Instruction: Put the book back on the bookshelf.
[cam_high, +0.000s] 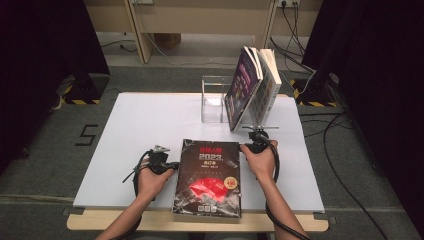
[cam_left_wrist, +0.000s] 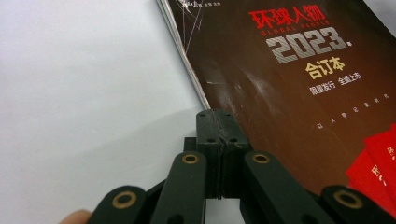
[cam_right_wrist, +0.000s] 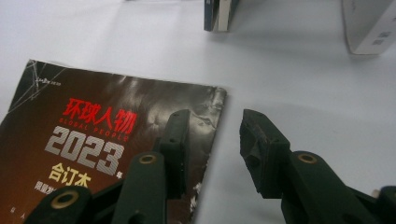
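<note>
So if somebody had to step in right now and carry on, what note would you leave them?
Left gripper: jaws shut, empty, tips at the left edge of the dark magazine.
Right gripper: jaws open, astride the magazine's top right corner, one jaw over the cover, the other over the bare table; not pinching it.
The magazine lies flat, cover up, at the near edge of the table. Two books lean upright against a clear stand at the far side.
Done: both grippers brought to the magazine. Left: probably grip it, lift it and stand it with the books.
</note>
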